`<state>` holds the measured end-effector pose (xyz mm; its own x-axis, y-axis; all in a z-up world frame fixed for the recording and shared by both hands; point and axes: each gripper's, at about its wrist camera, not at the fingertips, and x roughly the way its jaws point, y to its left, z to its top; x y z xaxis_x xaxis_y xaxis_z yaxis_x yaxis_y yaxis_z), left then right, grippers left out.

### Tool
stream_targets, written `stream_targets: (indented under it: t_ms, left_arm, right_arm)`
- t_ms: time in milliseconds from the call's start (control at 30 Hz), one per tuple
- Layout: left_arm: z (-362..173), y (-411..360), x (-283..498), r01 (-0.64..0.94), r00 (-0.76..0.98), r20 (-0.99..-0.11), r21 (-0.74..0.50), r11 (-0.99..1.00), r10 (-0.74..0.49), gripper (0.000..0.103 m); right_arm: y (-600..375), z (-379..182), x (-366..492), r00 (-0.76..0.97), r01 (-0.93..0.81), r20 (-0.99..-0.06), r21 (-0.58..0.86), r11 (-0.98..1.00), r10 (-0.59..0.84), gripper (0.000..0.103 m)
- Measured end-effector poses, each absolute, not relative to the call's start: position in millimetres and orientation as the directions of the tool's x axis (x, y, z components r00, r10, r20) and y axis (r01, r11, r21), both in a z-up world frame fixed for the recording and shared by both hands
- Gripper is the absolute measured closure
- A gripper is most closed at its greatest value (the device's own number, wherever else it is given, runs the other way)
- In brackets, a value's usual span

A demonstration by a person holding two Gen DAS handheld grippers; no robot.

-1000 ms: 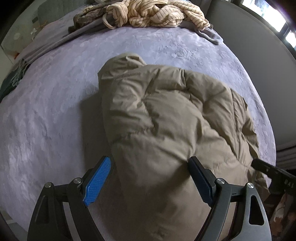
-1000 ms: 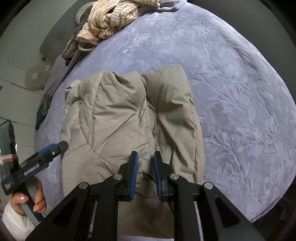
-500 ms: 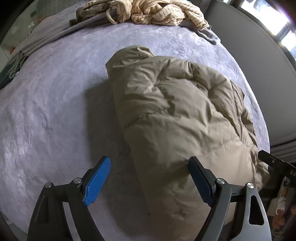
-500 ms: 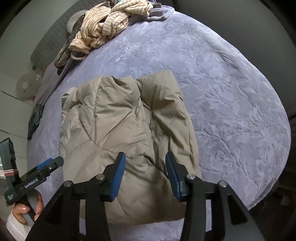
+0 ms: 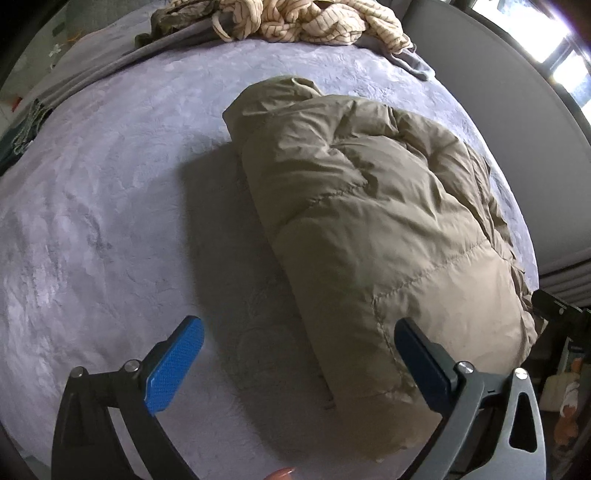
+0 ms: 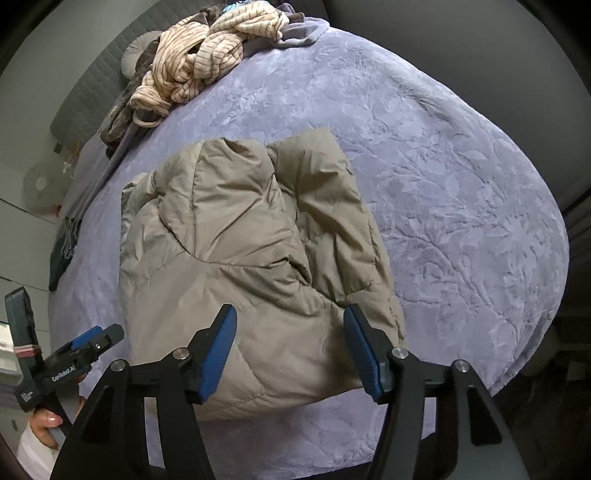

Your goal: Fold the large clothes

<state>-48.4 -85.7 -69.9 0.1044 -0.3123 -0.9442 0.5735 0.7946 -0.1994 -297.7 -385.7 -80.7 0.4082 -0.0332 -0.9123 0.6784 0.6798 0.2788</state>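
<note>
A khaki puffer jacket (image 5: 376, 221) lies folded in a thick bundle on the lilac bedspread (image 5: 103, 206). It also shows in the right wrist view (image 6: 240, 258). My left gripper (image 5: 295, 354) is open and empty, raised above the jacket's near left edge. My right gripper (image 6: 290, 347) is open and empty, held above the jacket's near edge. The left gripper also shows at the lower left of the right wrist view (image 6: 92, 339).
A heap of cream striped clothes (image 5: 314, 22) and grey garments lies at the far end of the bed, also in the right wrist view (image 6: 199, 62). A grey headboard (image 6: 92, 88) and a wall (image 5: 498, 110) border the bed. The bed's near edge (image 6: 332, 443) is below the right gripper.
My right gripper has opened and let go of the jacket. Both grippers have drawn back and up from the jacket, which now lies folded on the bed.
</note>
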Motion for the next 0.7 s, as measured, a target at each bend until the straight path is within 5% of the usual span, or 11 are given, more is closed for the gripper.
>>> stream_targets:
  t_ms: [267,367,700]
  left_arm:
    - [-78.3,-89.1,-28.9,0.476,0.066,-0.947,-0.247,0.844,-0.314,0.0]
    - [-82.9,-93.8,-20.7,0.434,0.05,-0.94,-0.284,0.855,-0.338,0.0]
    - [-107.6,-101.7,2.0,0.325,-0.063,-0.869,-0.483,0.813,-0.492,0.0]
  right_arm:
    - [-423.6,-84.7,-271.4,0.385,0.635,-0.923,0.284,0.718,0.025,0.031]
    - [-445.0,-92.8,-258.3,0.379,0.622,-0.923,0.306,0.721,0.065,0.02]
    - [-501.9,-138.0,-238.7,0.419,0.578,-0.861,0.498,0.646,0.29,0.02]
